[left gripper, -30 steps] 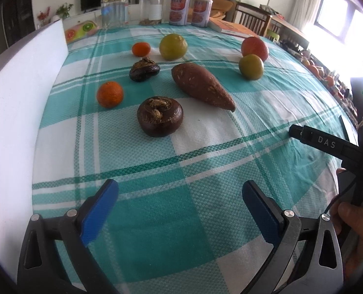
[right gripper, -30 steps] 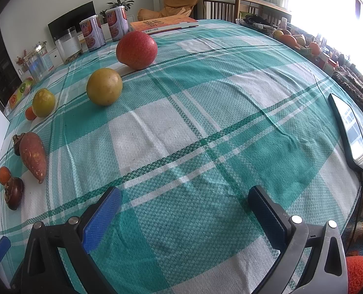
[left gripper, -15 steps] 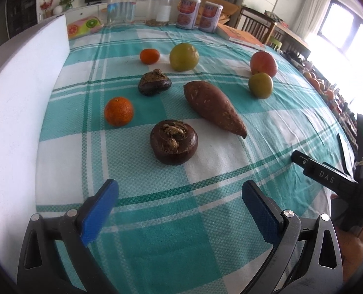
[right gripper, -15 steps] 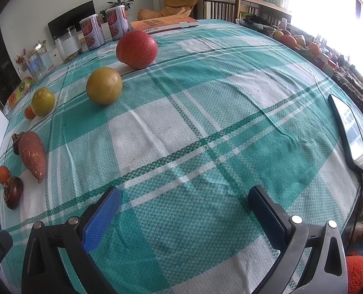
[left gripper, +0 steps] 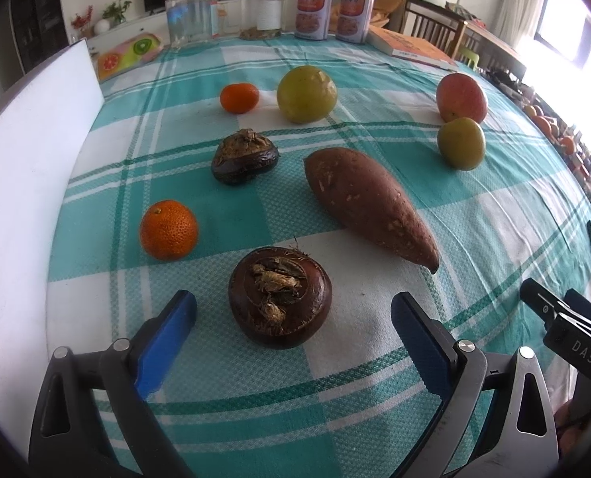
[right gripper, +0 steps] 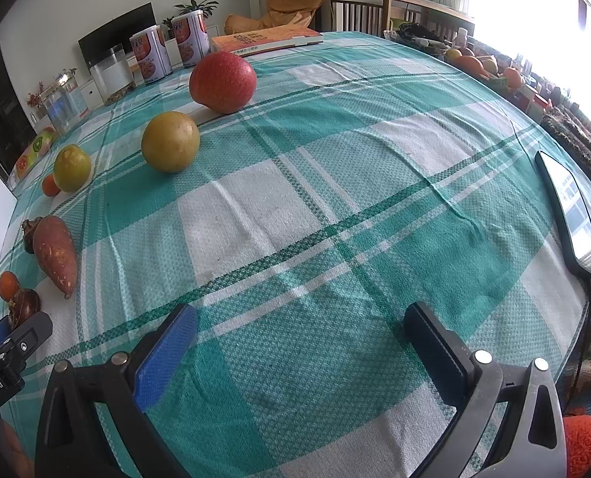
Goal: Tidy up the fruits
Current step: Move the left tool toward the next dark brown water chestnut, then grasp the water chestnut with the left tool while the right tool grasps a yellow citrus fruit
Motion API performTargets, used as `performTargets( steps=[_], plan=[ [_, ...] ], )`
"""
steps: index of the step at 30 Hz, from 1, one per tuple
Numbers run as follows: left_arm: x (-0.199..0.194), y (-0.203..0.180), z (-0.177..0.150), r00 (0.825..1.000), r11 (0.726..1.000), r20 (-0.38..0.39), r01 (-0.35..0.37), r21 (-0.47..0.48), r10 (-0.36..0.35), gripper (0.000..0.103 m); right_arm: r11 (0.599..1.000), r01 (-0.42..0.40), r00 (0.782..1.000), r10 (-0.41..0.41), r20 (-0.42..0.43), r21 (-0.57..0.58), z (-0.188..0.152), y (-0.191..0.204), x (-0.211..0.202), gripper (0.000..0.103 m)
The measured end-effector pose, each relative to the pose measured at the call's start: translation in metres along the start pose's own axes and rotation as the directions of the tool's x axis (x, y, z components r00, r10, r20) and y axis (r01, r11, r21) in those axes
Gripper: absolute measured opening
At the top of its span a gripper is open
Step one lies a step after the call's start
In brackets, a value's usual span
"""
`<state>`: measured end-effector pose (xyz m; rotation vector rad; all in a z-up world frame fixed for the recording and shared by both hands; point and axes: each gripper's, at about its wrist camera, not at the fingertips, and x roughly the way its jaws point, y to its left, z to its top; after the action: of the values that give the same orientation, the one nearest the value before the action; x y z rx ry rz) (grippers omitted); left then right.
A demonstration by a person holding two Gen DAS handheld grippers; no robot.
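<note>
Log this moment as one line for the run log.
left gripper: open, brown round root lies between its fingertips, not gripped | right gripper: open, nothing held, over tablecloth | fruits: none sorted yet

In the right wrist view the far brown tuber (right gripper: 27,232) is mostly hidden behind the sweet potato (right gripper: 55,254), and the small orange (right gripper: 49,185) sits half behind the green fruit (right gripper: 72,167). The left tool (right gripper: 0,348) is cut off by that picture's left edge, so its opening cannot be told. The can labels (left gripper: 312,10) are too blurred to read
</note>
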<state>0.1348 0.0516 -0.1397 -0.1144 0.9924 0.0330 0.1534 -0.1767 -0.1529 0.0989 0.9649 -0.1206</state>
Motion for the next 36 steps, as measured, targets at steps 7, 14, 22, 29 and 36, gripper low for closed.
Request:
performTargets(
  steps=[7,14,22,29,36],
  plan=[
    [-0.001,0.000,0.002,1.000,1.000,0.016,-0.012,0.012,0.012,0.083,1.000,0.000,1.000,0.000,0.000,0.000,0.000,0.000,0.000,0.103],
    [-0.005,0.004,0.003,1.000,1.000,0.030,-0.007,0.009,0.007,0.050,1.000,-0.001,1.000,0.001,0.000,0.000,0.000,-0.001,0.000,0.103],
    [-0.018,0.004,-0.010,1.000,1.000,0.029,0.012,0.015,-0.012,0.049,0.998,-0.048,0.999,0.048,0.012,0.041,0.001,-0.009,-0.004,0.103],
    [-0.035,0.006,-0.018,0.997,0.999,0.051,0.054,-0.006,-0.054,0.049,0.942,-0.283,0.957,0.265,0.115,0.179,0.021,-0.042,-0.013,0.103],
    [-0.039,0.002,-0.019,0.996,0.997,0.060,0.073,-0.008,-0.073,0.049,0.933,-0.360,0.933,0.360,0.011,0.002,0.084,0.019,0.028,0.102]
  ],
)
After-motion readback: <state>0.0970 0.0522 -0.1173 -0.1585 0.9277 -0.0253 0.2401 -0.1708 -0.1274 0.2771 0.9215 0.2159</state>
